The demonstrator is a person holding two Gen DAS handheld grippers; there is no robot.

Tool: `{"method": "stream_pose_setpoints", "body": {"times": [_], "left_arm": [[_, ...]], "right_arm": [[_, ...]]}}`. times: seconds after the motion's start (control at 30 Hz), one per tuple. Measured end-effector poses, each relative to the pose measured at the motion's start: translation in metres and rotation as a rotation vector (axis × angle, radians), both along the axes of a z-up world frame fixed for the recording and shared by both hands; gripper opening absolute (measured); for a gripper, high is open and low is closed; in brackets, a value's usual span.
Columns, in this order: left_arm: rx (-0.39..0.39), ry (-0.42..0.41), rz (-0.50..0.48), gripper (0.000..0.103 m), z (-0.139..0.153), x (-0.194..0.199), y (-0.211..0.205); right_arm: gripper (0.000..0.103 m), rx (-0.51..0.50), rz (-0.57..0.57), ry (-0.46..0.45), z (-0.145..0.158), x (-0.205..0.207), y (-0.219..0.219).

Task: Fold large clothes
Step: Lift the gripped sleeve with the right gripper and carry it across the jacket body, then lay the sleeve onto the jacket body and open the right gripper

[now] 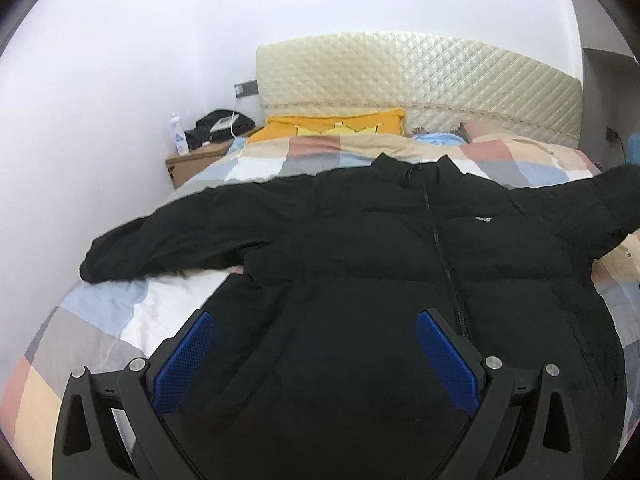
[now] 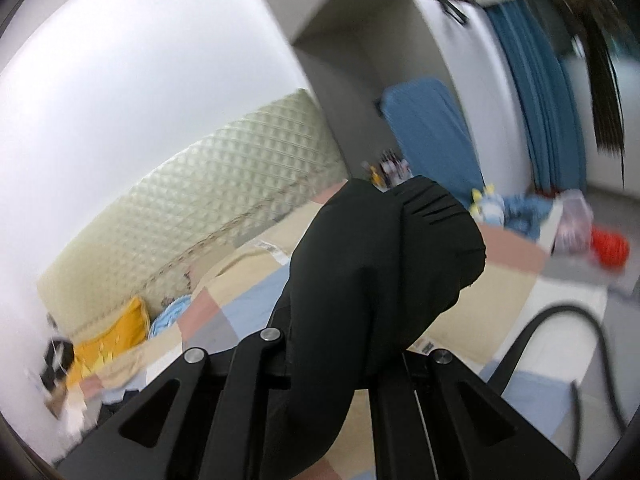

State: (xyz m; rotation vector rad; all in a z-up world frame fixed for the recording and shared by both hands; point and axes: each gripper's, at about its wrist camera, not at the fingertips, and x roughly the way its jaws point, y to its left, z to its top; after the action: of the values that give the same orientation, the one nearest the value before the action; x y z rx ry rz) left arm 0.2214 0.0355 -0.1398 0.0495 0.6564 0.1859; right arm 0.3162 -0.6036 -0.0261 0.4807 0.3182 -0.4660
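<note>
On the checkered bedspread [image 1: 100, 320] lay the black jacket [image 1: 360, 248], under the wide-spread left gripper [image 1: 316, 336], its sleeve [image 2: 380, 260] clamped in the right gripper [image 2: 344, 364].

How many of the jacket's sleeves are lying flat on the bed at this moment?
1. The left-hand sleeve lies spread on the bed. The other sleeve is lifted, gripped by the right gripper. The left gripper is open above the hem.

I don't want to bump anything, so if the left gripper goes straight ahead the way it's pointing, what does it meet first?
Most likely the black jacket. The left gripper is open, and the jacket's lower body fills the space between its fingers, spread on the checked bedcover. How near the fabric is remains unclear.
</note>
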Motion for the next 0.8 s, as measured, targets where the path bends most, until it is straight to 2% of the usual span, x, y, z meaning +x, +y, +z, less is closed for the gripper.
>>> {"method": "stream_pose_setpoints", "body": {"times": [0.23, 0.4, 0.6, 0.8], "left_arm": [[-0.048, -0.066, -0.003, 0.102, 0.019, -0.02, 0.008], [-0.032, -0.153, -0.008, 0.102, 0.039, -0.029, 0.011], [-0.028, -0.186, 0.038, 0.102, 0.044, -0.027, 0.03], [-0.07, -0.176, 0.068, 0.102, 0.037, -0.024, 0.059]], "right_arm": [[0.008, -0.191, 0.114, 0.004, 0.074, 0.009, 0.097], [0.008, -0.278, 0.175, -0.001, 0.106, 0.021, 0.172], [0.011, -0.432, 0.324, 0.015, 0.125, 0.045, 0.285], [0.012, -0.447, 0.508, -0.015, 0.11, 0.06, 0.396]]}}
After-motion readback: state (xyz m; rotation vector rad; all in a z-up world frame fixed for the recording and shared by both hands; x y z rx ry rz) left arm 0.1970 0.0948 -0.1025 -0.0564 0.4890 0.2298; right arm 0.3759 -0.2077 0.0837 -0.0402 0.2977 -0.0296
